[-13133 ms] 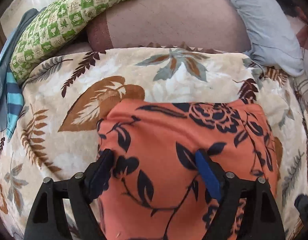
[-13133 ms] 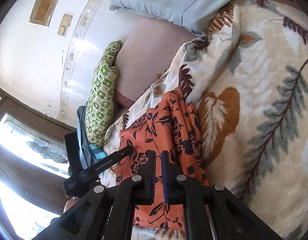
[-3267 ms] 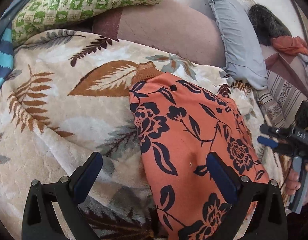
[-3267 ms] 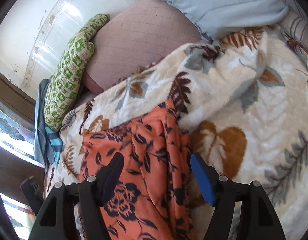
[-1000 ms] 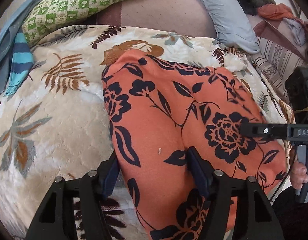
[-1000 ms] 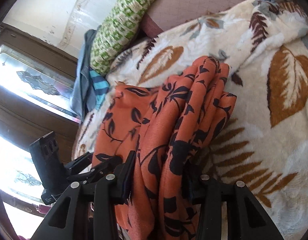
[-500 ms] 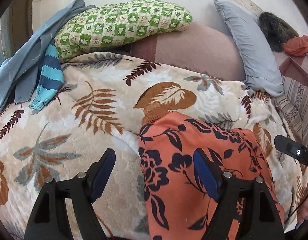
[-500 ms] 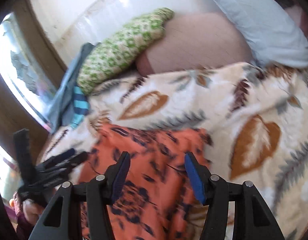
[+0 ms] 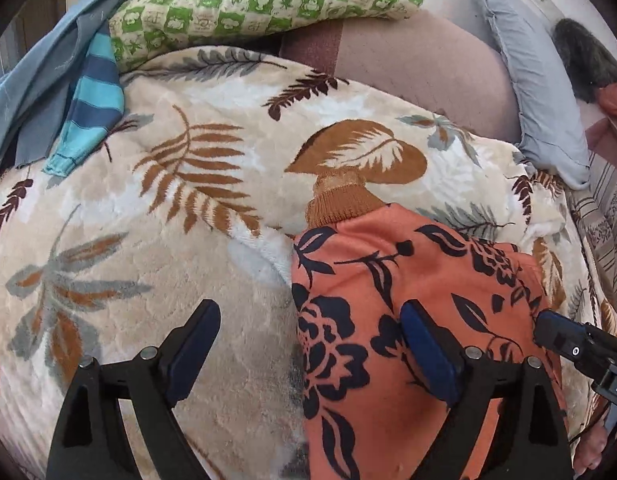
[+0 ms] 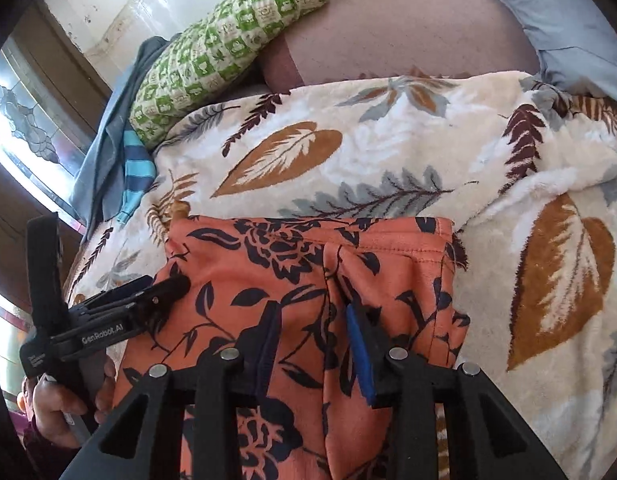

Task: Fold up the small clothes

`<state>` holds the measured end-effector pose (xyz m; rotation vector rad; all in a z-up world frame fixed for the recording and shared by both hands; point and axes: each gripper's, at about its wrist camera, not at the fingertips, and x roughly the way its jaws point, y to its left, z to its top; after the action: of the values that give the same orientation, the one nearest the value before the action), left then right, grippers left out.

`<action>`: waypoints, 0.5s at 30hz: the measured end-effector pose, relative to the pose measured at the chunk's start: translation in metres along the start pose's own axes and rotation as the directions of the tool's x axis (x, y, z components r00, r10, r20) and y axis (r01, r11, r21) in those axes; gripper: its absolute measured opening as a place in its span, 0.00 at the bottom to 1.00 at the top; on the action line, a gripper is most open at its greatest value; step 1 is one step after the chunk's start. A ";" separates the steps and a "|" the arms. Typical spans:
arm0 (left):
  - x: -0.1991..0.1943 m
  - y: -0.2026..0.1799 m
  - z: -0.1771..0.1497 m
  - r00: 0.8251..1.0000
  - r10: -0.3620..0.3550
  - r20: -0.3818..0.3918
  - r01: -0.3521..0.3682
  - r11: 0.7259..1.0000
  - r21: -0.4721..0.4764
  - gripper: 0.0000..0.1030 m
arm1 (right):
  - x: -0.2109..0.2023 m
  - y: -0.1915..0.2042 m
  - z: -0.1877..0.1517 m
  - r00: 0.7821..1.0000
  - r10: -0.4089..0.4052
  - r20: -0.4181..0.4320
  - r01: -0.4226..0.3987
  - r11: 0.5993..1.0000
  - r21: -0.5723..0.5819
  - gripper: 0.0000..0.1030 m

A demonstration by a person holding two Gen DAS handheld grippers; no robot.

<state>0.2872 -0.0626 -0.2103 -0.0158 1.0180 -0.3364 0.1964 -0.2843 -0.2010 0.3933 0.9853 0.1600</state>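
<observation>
One orange floral garment (image 9: 408,320) lies folded into a compact panel on the leaf-print blanket (image 9: 148,240). Left gripper (image 9: 308,344) has just been opening, spread wide astride the garment's left edge, pinching nothing. Right gripper (image 10: 314,344) has been closing over a fabric ridge; contact uncertain. Beyond the garment, its ribbed cuff (image 9: 340,200) protrudes; final tidying apparently remains.

The orange floral garment (image 10: 308,276) is smooth matt cloth with a ribbed knit cuff (image 9: 340,200). The leaf-print blanket (image 9: 148,208) looks plush and fuzzy, and both grippers (image 9: 308,352) (image 10: 312,344) are matt black plastic with shiny metal pins.
</observation>
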 end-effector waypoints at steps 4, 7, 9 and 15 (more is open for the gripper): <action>-0.050 -0.009 -0.025 0.996 0.015 0.085 -0.019 0.999 0.049 0.90 | -0.037 0.028 -0.025 0.999 -0.007 0.042 0.010 0.996 -0.085 0.35; -0.065 -0.024 -0.050 0.994 0.074 0.083 -0.084 0.990 0.117 0.90 | -0.054 0.040 -0.058 0.999 -0.004 0.045 0.008 0.995 -0.101 0.35; -0.064 -0.034 -0.077 0.987 0.142 0.071 -0.153 0.969 0.193 0.90 | -0.052 0.044 -0.085 0.998 -0.056 0.022 0.058 0.991 -0.123 0.37; -0.063 -0.045 -0.112 0.967 0.233 0.103 -0.252 0.933 0.257 0.91 | -0.034 0.052 -0.119 0.987 -0.157 -0.021 0.151 0.973 -0.177 0.37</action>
<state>0.1516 -0.0715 -0.2094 0.3390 0.8851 -0.2427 0.0810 -0.2174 -0.2126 0.1524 1.0232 0.1122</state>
